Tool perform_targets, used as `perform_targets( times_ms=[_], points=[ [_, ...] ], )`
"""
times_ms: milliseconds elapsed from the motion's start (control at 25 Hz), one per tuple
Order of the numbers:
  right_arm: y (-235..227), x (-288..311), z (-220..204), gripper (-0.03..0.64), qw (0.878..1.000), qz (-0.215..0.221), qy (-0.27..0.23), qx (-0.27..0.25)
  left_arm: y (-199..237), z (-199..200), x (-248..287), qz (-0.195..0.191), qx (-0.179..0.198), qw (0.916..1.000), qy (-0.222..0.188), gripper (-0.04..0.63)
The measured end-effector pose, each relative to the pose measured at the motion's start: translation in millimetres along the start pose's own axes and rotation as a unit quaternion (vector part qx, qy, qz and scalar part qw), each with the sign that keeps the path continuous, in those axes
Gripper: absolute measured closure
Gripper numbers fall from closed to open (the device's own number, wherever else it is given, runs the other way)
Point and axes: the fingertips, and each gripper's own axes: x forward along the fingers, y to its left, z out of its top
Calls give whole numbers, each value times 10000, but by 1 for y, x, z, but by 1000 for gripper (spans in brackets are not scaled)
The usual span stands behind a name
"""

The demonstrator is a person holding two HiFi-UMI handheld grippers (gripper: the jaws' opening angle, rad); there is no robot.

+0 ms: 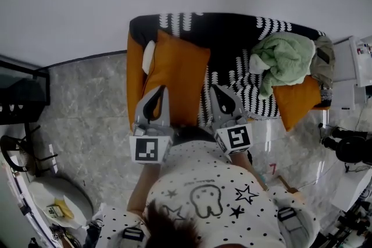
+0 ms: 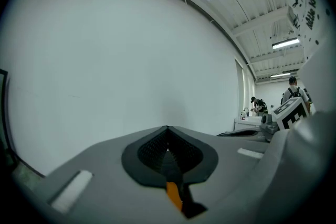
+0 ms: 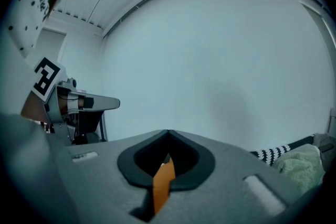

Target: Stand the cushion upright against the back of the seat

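An orange cushion [image 1: 177, 75] stands leaning against the back of the black-and-white patterned sofa [image 1: 232, 38], at its left end beside the orange armrest [image 1: 133, 78]. My left gripper [image 1: 157, 93] hovers over the cushion's lower left corner with its jaws together. My right gripper [image 1: 220, 92] is over the patterned seat just right of the cushion, its jaws also together. In the left gripper view the left gripper [image 2: 168, 132] shows only a sliver of orange below its met tips. In the right gripper view the right gripper [image 3: 168, 136] shows an orange strip in the slot beneath its met tips.
A green blanket [image 1: 285, 58] lies heaped on the sofa's right end over a second orange cushion [image 1: 296, 100]. A white piece [image 1: 149, 56] peeks out behind the leaning cushion. White furniture [image 1: 360, 67] stands to the right and a dark shelf [image 1: 20, 93] to the left.
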Motion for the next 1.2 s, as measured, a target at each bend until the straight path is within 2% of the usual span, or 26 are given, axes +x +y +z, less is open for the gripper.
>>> perform_targets(
  times_ms=[360,480,640,840,1200],
  points=[
    [4,16,4,621,9997,150,205,67,17,3,4,131,-78,9998,147,595],
    [11,26,2,621,9996,135,230,122,25,2,4,40,-97,9997,205,595],
    [27,42,14,621,9998,133,166,34,36,12,5,-180,-65,9998,104,595],
    [40,48,13,621,9998,189,117,-1,40,18,5,-270,-53,9996,-8,595],
    [74,62,19,621,9969,765,168,-66,38,16,4,-336,6,9994,-56,595]
  ],
)
